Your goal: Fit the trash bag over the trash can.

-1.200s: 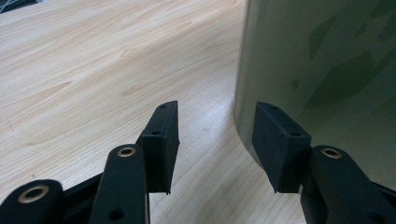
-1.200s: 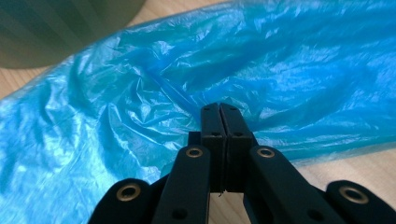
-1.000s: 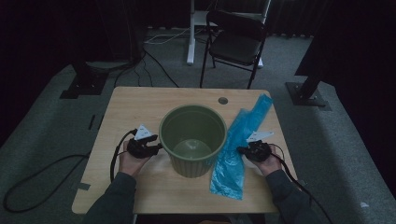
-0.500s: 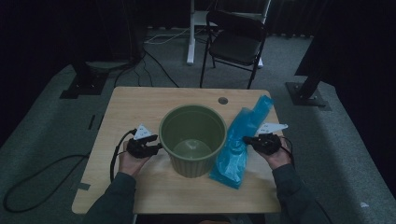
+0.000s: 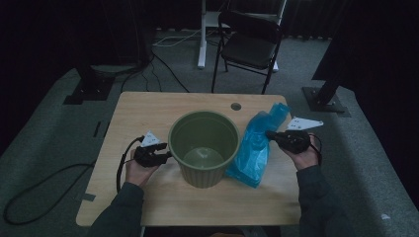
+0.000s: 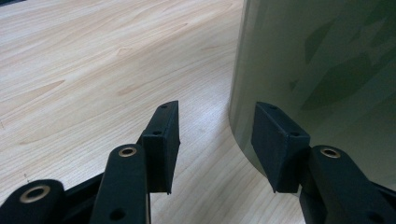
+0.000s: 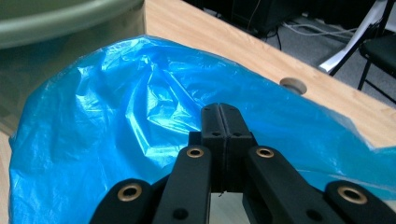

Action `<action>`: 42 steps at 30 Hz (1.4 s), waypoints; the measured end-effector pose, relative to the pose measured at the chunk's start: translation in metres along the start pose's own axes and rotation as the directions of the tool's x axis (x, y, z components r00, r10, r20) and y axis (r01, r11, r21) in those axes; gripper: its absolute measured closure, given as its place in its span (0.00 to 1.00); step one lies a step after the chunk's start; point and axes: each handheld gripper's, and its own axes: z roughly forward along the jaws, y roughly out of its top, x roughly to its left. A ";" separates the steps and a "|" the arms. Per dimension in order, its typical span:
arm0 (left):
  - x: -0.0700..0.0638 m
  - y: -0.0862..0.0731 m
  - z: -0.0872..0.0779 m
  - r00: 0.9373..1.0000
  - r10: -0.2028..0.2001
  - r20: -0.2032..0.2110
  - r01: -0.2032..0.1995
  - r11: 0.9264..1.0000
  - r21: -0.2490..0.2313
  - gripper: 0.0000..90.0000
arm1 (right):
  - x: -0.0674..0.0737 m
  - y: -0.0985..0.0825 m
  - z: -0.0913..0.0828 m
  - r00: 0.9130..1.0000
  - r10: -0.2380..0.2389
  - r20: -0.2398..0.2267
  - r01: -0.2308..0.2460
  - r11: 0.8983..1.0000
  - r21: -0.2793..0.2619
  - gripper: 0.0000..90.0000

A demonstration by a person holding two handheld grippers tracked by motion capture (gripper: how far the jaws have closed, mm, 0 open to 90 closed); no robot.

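High view: a green bin [image 5: 203,148] stands upright near the middle of the desk [image 5: 148,106], slightly toward the near edge. A blue plastic bag [image 5: 254,145] hangs between the bin's right wall and the desk's right edge, its lower end on the desk and touching the bin. The right gripper [image 5: 271,135] holds the bag's upper part off the surface. The left gripper [image 5: 167,156] sits low at the bin's left wall, its cable looping toward the near left corner. A round hole [image 5: 235,106] lies by the far edge.

Left gripper view: the left gripper [image 6: 215,140] has its jaws spread apart with nothing pinched; one jaw sits against or just beside the bin [image 6: 327,70], the other over bare desk [image 6: 93,70].

Right gripper view: the right gripper [image 7: 220,114] has its jaws pressed together, clamped on the blue plastic bag [image 7: 116,121]. The bin's rim [image 7: 60,18] is at upper left.
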 end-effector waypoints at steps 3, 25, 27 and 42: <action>0.000 0.000 0.000 1.000 0.001 -0.002 -0.001 1.000 -0.001 0.58 | -0.002 0.005 -0.005 1.000 -0.005 0.002 0.005 1.000 -0.014 1.00; -0.001 0.000 0.000 1.000 0.008 -0.009 -0.008 1.000 0.001 0.58 | -0.011 0.040 -0.038 1.000 -0.020 0.015 0.021 0.993 -0.119 1.00; -0.001 0.000 0.000 1.000 0.009 -0.010 -0.009 1.000 0.003 0.58 | -0.010 0.044 -0.039 1.000 -0.026 0.016 0.028 0.991 -0.127 1.00; -0.001 0.000 -0.001 1.000 0.011 -0.013 -0.011 1.000 -0.003 0.58 | -0.005 0.075 -0.045 0.998 -0.065 0.015 0.066 0.985 -0.158 1.00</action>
